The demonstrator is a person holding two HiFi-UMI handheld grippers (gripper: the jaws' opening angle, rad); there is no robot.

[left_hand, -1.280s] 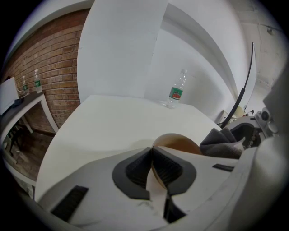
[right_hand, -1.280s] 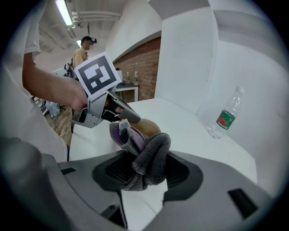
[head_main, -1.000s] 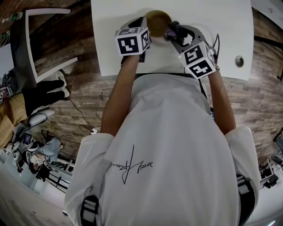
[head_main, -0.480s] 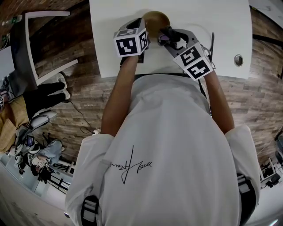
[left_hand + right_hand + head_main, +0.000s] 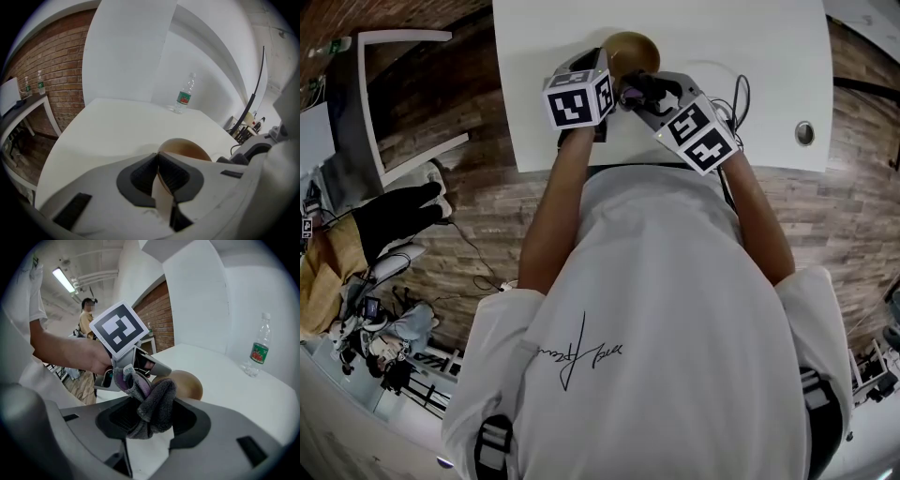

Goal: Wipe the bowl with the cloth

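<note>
Bowl (image 5: 633, 47) first: it stands on the tabletop (image 5: 759, 66), back from the near edge and just ahead of both your grippers. It looks rigid, smooth and light, so expect it to skid or tip on that slick white surface if you push it unsupported. Your left gripper (image 5: 158, 174) has its 2 pads pinched on the thin rim at the near side, a sensible place to hold it. Your right gripper (image 5: 151, 417) is clamped on the cloth (image 5: 153, 401), a soft bunched wad that should mould to the curve. The wad sits just beside the bowl's near wall; whether it touches cannot be told.
</note>
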